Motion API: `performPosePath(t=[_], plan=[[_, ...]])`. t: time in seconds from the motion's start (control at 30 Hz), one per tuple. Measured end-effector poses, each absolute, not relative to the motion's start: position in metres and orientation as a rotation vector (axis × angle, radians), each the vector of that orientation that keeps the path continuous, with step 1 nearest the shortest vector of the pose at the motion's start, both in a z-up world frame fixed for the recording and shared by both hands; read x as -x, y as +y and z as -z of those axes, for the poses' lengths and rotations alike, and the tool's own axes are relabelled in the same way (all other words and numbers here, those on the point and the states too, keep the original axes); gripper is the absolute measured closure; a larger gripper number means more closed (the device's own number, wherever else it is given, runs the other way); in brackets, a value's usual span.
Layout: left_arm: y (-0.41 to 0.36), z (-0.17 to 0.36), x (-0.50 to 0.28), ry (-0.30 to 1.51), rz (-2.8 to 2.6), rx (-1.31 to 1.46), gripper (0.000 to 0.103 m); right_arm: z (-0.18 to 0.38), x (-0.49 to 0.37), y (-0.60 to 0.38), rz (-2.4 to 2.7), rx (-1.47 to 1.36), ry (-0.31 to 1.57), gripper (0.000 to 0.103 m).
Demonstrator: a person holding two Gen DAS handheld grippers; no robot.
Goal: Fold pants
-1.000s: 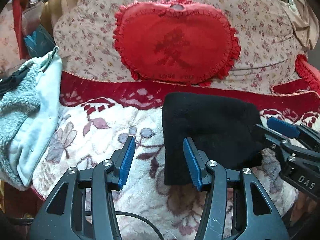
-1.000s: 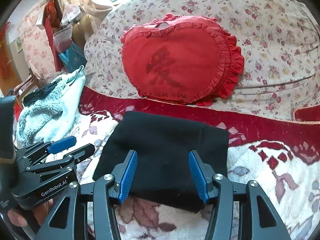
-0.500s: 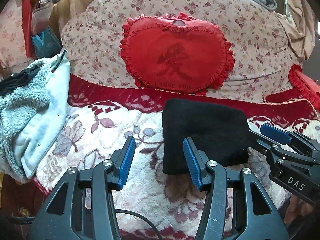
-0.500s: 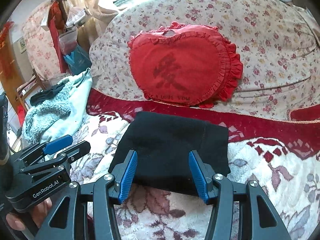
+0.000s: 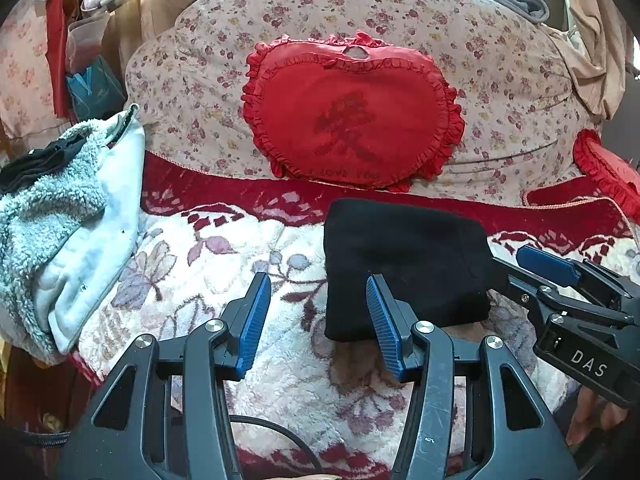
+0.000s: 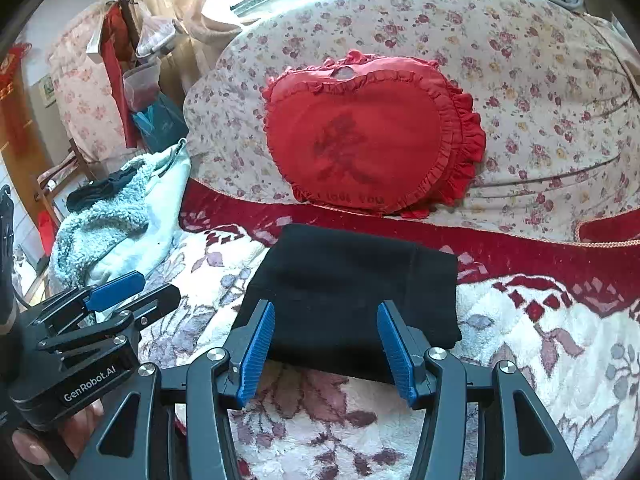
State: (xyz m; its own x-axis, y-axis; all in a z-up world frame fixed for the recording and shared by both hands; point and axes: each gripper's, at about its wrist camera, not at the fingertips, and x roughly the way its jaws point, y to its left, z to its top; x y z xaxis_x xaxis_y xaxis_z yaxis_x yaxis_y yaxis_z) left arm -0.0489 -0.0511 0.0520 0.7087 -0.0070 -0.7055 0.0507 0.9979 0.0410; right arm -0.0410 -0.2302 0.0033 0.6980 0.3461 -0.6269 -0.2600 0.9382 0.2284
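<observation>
Both grippers have drawn back; left gripper (image 5: 318, 318) and right gripper (image 6: 326, 350) gape wide, empty, folded black pants (image 6: 356, 292) ahead.

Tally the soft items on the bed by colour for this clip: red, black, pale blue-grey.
Red heart cushions: 2, the large one and a second at the right edge
Black folded pants: 1
Pale blue-grey fleece garment: 1
Total: 4

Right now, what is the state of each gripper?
Left gripper: open, holding nothing.
Right gripper: open, holding nothing; the black pants lie folded beyond it.
</observation>
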Motion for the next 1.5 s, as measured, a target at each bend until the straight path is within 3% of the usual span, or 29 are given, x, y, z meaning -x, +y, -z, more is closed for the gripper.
performPosePath(t=[1.5], plan=[[-0.0589,-0.0455,0.0500,0.796,0.045,-0.070,0.053,0.0027,0.0393,-0.2247,-0.351,-0.115,0.753,0.051]])
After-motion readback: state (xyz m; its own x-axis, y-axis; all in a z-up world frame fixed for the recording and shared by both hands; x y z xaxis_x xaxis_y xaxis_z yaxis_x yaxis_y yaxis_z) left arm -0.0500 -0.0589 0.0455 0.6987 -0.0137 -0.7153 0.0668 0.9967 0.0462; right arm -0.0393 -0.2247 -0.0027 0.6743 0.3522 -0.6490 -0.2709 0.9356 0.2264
